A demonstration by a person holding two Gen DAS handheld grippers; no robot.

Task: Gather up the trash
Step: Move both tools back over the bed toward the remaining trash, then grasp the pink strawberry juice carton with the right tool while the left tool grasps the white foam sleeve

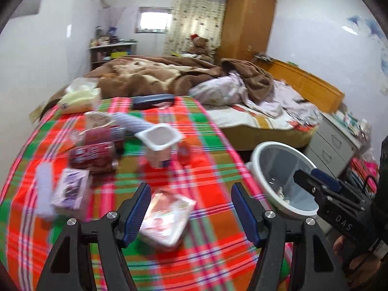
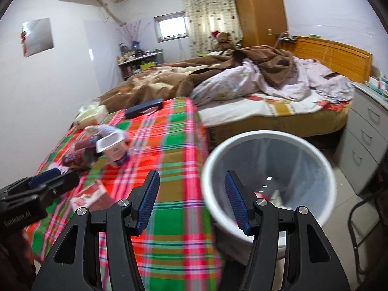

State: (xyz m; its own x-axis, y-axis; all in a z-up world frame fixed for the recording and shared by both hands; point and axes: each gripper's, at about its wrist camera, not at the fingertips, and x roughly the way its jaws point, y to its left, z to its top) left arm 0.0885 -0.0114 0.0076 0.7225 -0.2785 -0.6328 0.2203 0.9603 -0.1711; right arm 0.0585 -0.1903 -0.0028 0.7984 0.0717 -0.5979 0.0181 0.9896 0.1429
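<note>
"d a s" in pale letters on the black body of my right gripper (image 1: 306,177), seen from the left wrist. "genrobot.ai" in white on the black body of my left gripper (image 2: 52,179), seen from the right wrist. print on the yogurt cup (image 1: 158,144) and wrappers too blurred to read.

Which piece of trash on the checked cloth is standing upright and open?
The white yogurt cup, mouth up; the red cans beside it lie on their sides.
</note>
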